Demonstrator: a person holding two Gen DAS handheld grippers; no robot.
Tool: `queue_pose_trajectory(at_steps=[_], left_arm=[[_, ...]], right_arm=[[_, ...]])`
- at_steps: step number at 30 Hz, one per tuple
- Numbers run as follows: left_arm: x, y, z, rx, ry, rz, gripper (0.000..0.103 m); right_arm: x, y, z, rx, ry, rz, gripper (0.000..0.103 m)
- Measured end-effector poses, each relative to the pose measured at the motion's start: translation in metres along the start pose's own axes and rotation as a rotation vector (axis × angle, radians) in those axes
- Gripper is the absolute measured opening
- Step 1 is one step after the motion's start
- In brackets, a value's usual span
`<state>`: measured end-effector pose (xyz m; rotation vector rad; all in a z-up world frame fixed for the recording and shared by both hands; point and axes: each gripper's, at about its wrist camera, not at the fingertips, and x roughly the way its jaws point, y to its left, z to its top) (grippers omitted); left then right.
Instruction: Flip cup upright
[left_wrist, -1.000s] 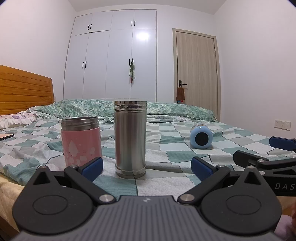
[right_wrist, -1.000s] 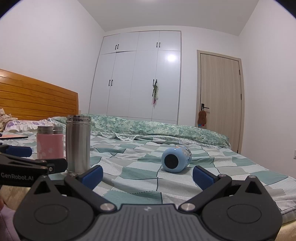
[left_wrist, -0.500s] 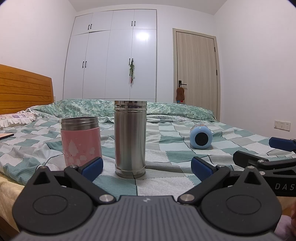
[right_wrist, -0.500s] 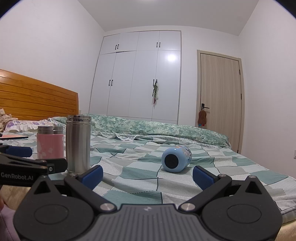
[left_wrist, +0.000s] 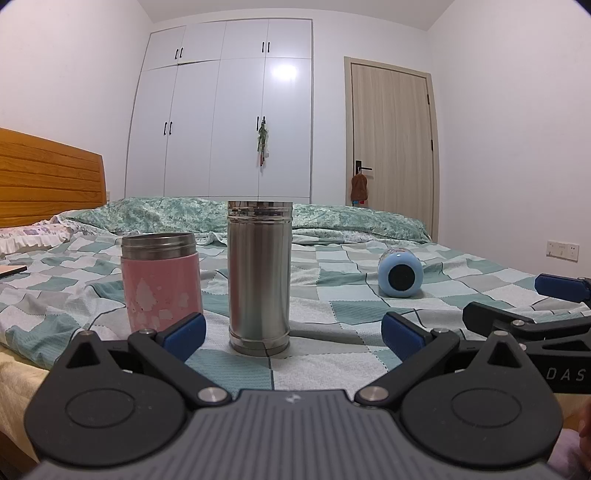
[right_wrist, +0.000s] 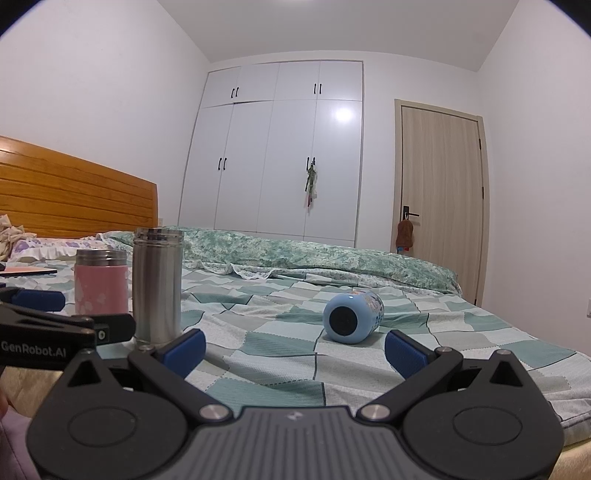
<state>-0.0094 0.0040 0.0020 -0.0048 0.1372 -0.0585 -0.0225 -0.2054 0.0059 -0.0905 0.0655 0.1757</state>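
A light blue cup (right_wrist: 352, 317) lies on its side on the checked bedspread, its dark end facing me; it also shows in the left wrist view (left_wrist: 400, 277) at the right. A tall steel cup (left_wrist: 258, 277) and a shorter pink cup (left_wrist: 161, 282) stand upright to its left. My left gripper (left_wrist: 293, 334) is open and empty, just short of the steel cup. My right gripper (right_wrist: 293, 347) is open and empty, a short way in front of the blue cup.
The bed has a wooden headboard (right_wrist: 74, 199) at the left and a rumpled green quilt (right_wrist: 314, 254) behind the cups. A white wardrobe (right_wrist: 280, 147) and a wooden door (right_wrist: 439, 199) stand beyond. The bed's near edge is just below the grippers.
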Motion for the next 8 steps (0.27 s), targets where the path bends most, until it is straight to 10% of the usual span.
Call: queue_pose_trajectory(at_steps=[8], left_arm=[[-0.0014,0.0011,0.0006,-0.012,-0.006,0.003,0.103]], right_arm=[[0.0003,0.0,-0.0003,-0.001,0.001,0.0,0.103]])
